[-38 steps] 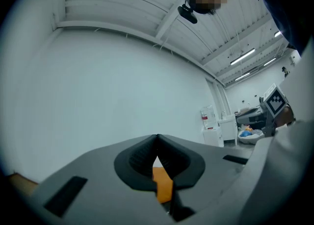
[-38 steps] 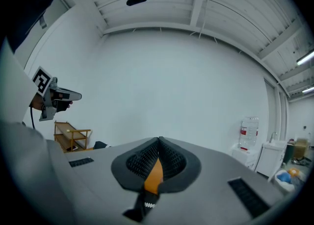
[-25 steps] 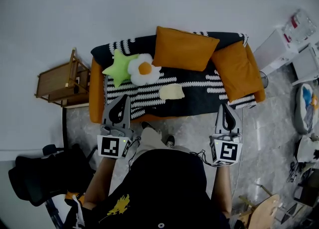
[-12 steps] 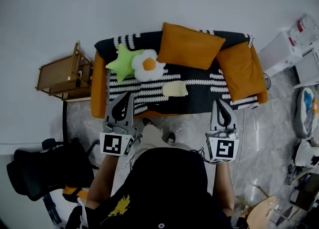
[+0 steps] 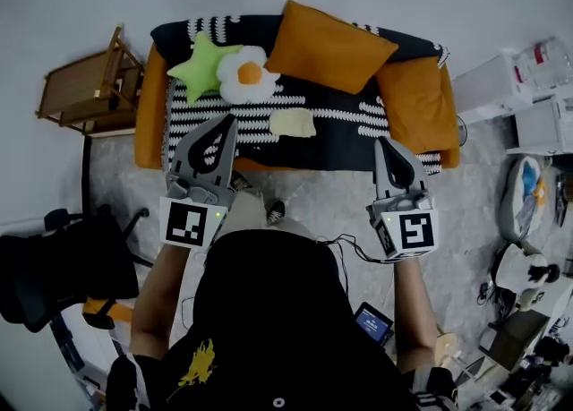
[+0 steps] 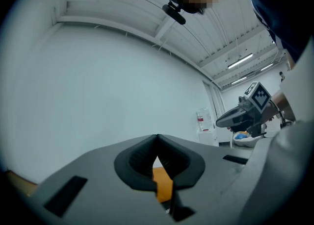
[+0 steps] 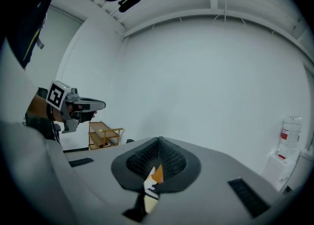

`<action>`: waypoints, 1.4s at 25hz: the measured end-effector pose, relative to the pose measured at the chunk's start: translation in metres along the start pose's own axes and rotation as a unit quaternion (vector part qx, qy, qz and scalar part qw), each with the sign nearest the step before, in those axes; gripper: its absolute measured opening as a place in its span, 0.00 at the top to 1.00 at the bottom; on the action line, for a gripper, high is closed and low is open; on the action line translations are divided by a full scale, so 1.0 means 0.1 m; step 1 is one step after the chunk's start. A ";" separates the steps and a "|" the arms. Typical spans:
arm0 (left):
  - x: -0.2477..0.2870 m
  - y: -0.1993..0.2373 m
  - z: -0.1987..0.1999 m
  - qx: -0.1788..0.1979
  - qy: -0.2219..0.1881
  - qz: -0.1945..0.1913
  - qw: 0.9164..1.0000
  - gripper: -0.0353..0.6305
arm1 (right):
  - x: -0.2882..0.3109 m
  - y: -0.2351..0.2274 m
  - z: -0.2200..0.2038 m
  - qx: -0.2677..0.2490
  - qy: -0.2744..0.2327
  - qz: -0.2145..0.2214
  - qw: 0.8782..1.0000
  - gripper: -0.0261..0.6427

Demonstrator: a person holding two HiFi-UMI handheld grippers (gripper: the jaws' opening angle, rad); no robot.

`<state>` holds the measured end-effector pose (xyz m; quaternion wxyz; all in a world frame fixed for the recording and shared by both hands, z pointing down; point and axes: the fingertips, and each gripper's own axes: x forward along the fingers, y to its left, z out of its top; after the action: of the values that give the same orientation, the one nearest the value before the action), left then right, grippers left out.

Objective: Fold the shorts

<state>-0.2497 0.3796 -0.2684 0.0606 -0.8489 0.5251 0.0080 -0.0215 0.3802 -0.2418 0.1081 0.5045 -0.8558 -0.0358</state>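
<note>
I hold both grippers level in front of me, on the near side of the sofa point(image 5: 150, 123). The jaws of my left gripper point(image 5: 226, 124) are pressed together, tip against tip, and nothing is between them. The jaws of my right gripper point(image 5: 383, 143) are also pressed together and hold nothing. The two grippers are well apart, one at each side of my body.

The shorts point(image 5: 292, 123) are not in my jaws. They lie as a small, flat, pale yellow piece on the black and white striped blanket point(image 5: 345, 127) that covers the sofa seat, close to its near edge. They are between my two grippers, but farther away, and neither gripper touches them.

Just beyond the shorts, to the left, are a fried-egg cushion point(image 5: 248, 76) and a green star cushion point(image 5: 199, 65). They touch each other. A big orange pillow point(image 5: 327, 48) leans at the far side, and a second orange pillow point(image 5: 416, 105) lies at the right end. Left of the sofa stands a small wooden table point(image 5: 79, 93).
</note>
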 end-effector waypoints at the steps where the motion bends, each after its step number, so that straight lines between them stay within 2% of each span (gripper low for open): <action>1: 0.01 -0.01 0.00 -0.001 0.000 0.002 1.000 0.93 | 0.06 0.00 0.02 0.000 -0.001 0.006 1.000 0.94; 4: 0.05 -0.03 -0.06 -0.009 -0.005 -0.002 1.000 0.93 | 0.27 0.05 0.11 -0.013 -0.011 0.021 1.000 0.94; 8: -0.07 -0.29 -0.28 0.004 0.040 -0.026 0.999 0.93 | 0.36 0.15 0.04 -0.027 0.004 0.063 0.998 0.94; 10: -0.02 -0.31 -0.23 0.005 0.030 -0.033 0.999 0.93 | 0.38 0.12 0.09 -0.026 -0.011 0.072 0.997 0.94; 14: 0.04 -0.20 -0.20 -0.008 0.021 -0.002 1.000 0.93 | 0.52 0.18 0.13 -0.022 -0.019 0.085 0.996 0.94; 20: 0.08 -0.12 -0.30 -0.012 0.036 0.013 0.999 0.93 | 0.76 0.23 0.10 -0.025 -0.018 0.105 0.994 0.94; 27: 0.10 -0.18 -0.39 0.007 0.047 -0.006 0.999 0.93 | 0.79 0.23 0.10 -0.026 -0.023 0.114 0.993 0.94; 35: 0.21 -0.18 -0.38 -0.021 0.044 0.001 0.999 0.93 | 0.80 0.22 -0.02 -0.028 -0.002 0.125 0.992 0.94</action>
<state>-0.2263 0.3641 -0.2310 0.0197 -0.8488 0.5280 -0.0187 -0.0775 0.3219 -0.2241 0.1240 0.3903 -0.9110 -0.0475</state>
